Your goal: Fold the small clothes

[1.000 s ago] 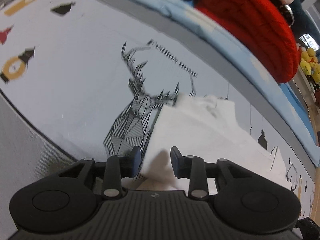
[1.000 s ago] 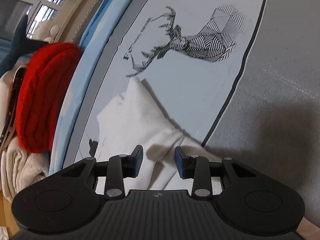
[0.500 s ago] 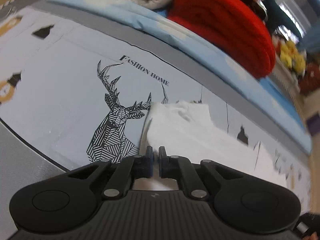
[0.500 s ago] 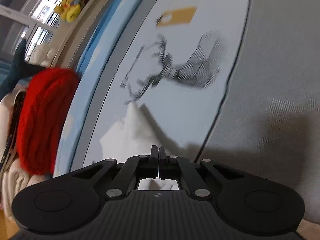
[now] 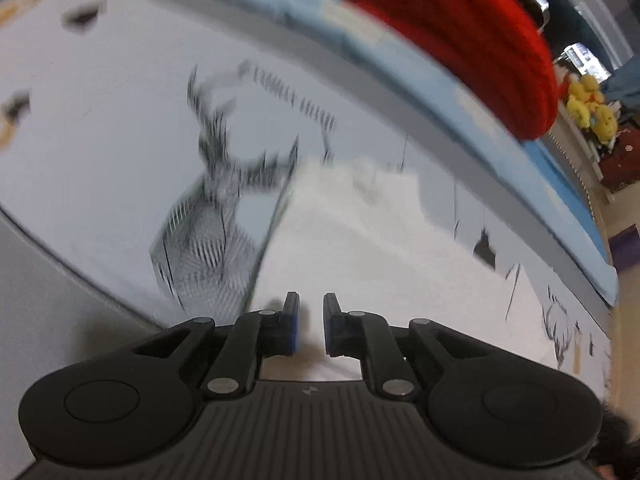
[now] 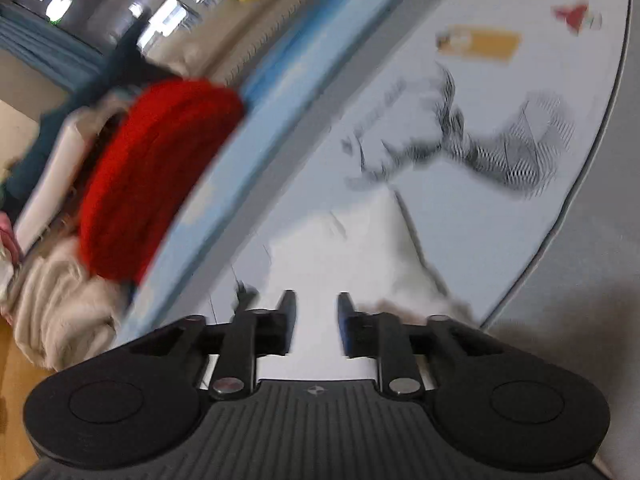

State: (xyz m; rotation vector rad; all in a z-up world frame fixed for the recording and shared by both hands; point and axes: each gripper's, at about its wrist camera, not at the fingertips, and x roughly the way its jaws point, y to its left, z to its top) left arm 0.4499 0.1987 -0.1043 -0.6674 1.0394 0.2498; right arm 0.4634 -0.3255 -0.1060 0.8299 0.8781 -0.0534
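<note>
Lying flat on the printed bedsheet (image 5: 100, 152), the white garment (image 5: 360, 240) extends forward from both grippers. The left gripper (image 5: 311, 322) has its jaws parted by a narrow gap and opening; white fabric shows in the gap, but the pads do not press on it. The right gripper (image 6: 316, 320) has its jaws wider apart and likewise opening, with the white garment (image 6: 352, 240) below and ahead of the fingers, not clamped. The garment appears plain white, folded into a compact shape with a straight edge beside the deer print (image 5: 212, 216). Motion blur hides finer creases. A red knitted item (image 5: 460, 32) lies well apart at the bed's far edge.
</note>
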